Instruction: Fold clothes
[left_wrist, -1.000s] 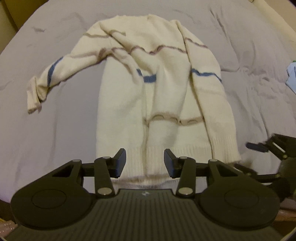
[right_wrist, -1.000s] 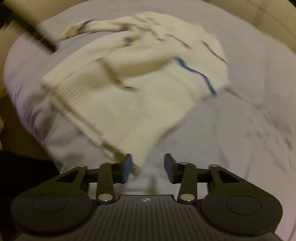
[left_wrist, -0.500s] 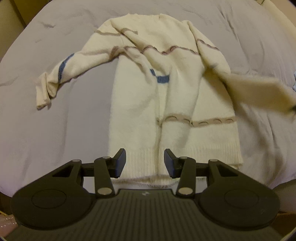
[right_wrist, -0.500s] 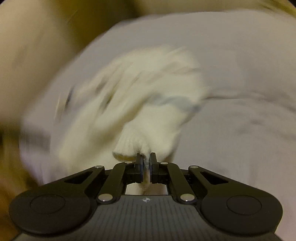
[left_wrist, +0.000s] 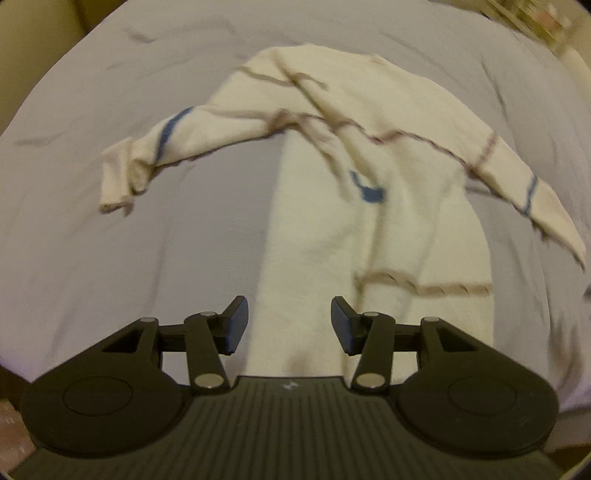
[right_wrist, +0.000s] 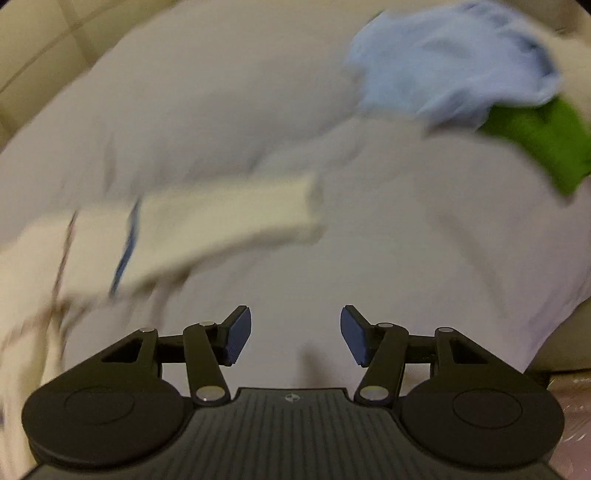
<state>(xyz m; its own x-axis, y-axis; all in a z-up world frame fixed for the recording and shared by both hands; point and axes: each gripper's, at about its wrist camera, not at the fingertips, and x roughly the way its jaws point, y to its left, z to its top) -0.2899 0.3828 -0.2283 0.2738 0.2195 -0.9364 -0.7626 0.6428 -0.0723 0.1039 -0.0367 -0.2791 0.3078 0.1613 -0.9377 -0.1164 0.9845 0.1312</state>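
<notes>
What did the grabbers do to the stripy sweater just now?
The right gripper pulled the sweater's right sleeve out sideways, then its jaws opened and let it go. The left gripper, jaws opening slightly, holds nothing. The other sleeve stayed spread on the bed.

Cream knit sweater (left_wrist: 369, 229), soft; grey bedsheet (left_wrist: 166, 258) matt cloth; tongs (left_wrist: 289, 325) matt black plastic

Under me is a bed (left_wrist: 155, 258) covered in a pale grey duvet (right_wrist: 406, 258), softly creased. At its far right, from my right side, lies a crumpled light blue cloth (right_wrist: 454, 59), blurred, with a bright green cloth (right_wrist: 546, 144) touching its lower right edge. Beyond the bed's far edge I see a beige wall (right_wrist: 40, 51) with faint panel lines.
</notes>
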